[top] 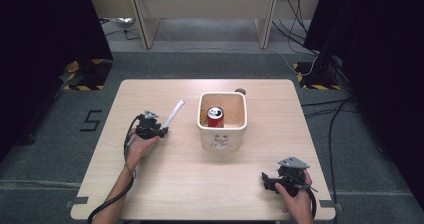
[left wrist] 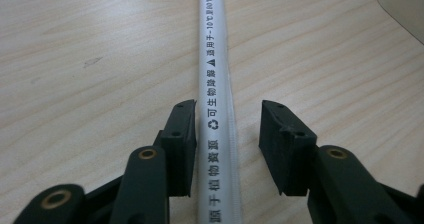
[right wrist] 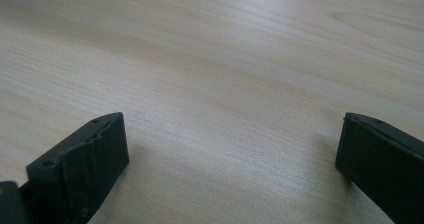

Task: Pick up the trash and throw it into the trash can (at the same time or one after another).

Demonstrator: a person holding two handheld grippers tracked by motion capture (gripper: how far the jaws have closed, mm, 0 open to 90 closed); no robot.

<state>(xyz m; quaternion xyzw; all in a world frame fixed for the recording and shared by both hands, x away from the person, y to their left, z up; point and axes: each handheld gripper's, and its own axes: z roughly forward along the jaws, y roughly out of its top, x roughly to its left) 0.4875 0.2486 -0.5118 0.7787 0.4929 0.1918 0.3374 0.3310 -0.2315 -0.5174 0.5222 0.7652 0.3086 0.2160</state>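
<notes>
Bare tabletop (top: 190,184) lies open across the near edge and centre; the white bin (top: 222,129) blocks the far centre; the white tube (top: 173,113) lies left of it.

R gripper (right wrist: 232,149) jaws wide apart, over bare wood table (right wrist: 225,59)
</notes>
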